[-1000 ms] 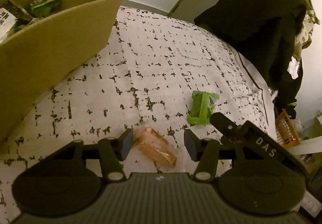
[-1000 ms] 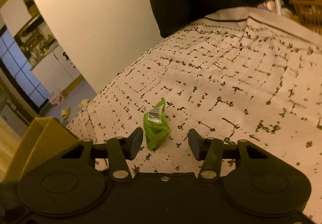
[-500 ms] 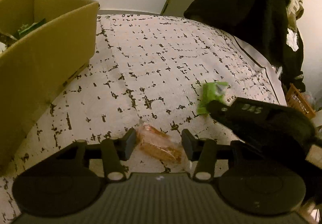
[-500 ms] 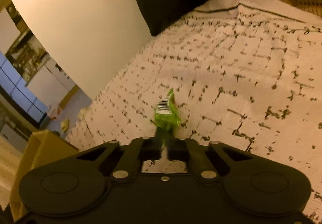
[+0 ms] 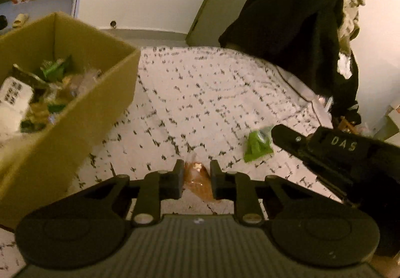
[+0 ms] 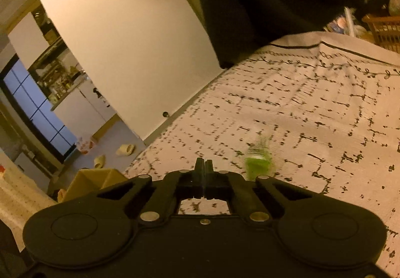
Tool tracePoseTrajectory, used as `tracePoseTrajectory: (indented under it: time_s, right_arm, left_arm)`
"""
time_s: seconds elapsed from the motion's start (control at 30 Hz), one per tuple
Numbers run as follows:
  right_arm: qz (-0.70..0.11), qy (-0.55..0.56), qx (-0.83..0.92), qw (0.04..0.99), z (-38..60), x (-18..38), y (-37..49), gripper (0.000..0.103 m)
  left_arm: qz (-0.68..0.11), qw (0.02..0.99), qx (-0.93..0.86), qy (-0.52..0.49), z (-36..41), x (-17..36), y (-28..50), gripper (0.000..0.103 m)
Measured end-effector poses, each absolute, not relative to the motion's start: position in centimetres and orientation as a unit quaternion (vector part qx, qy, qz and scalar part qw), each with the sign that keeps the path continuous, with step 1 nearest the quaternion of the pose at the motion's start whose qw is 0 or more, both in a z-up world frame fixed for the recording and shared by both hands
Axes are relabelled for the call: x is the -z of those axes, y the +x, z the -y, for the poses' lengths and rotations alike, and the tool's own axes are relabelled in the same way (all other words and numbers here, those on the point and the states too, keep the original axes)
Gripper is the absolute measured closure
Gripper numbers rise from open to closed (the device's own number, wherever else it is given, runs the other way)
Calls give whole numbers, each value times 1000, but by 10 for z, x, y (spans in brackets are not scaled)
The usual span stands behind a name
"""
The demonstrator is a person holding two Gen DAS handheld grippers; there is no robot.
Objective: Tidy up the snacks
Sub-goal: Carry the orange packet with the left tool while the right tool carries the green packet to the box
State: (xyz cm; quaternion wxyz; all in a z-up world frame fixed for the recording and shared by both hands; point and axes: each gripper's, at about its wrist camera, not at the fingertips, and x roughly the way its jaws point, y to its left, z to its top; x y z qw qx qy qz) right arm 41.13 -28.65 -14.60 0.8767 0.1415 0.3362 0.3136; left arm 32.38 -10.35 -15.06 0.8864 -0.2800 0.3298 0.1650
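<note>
Patterned bedspread (image 5: 212, 93): left hand-held gripper (image 5: 195, 179) closing on orange packet (image 5: 198, 181); right hand-held gripper (image 6: 204, 173) closed, seemingly empty.

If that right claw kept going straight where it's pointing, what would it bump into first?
Probably the patterned bedspread, passing just left of the green snack packet, though depth is hard to judge here.

Only thing I can actually read is "DAS" in white letters on the right gripper (image 5: 277, 131), nothing else legible.
</note>
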Motion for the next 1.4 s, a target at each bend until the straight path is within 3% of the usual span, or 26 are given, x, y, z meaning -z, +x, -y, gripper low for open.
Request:
tracePoseTrajectory:
  time_s: [0.27,0.33,0.4,0.43,0.8,0.83,0.9,1.4]
  right_arm:
    - [-343,96,-240,903,293,151,416,100]
    - [-343,81,-223,909,291,156,419,84]
    - [-341,69,-211,913,286,161,420,54]
    - [-339,67,-208,915,284,163,422,51]
    - [-352,8,-175,920,258,195,436,49]
    - [-351,7,-173,920,258,197,437,51]
    - [-354,1,-179,918,257,199,439,75]
    - [-321,-3,-245,915,228,145,403,76]
  left_arm:
    - [-298,900,-165,-271,95,119,308,84]
    - [-290,902,-170,-272,89,114,306,84]
    - [-281,906,-172,-266,85,107,304,84]
    - [-277,907,-173,-265,82,103,303,84]
    - [-233,909,-201,-279,34,72,294,84]
    - [-231,910,-205,-276,30,70,293,84]
    - [-229,908,-214,-276,21,67,291,84]
    - [-248,894,-252,-274,-15,80,261,84]
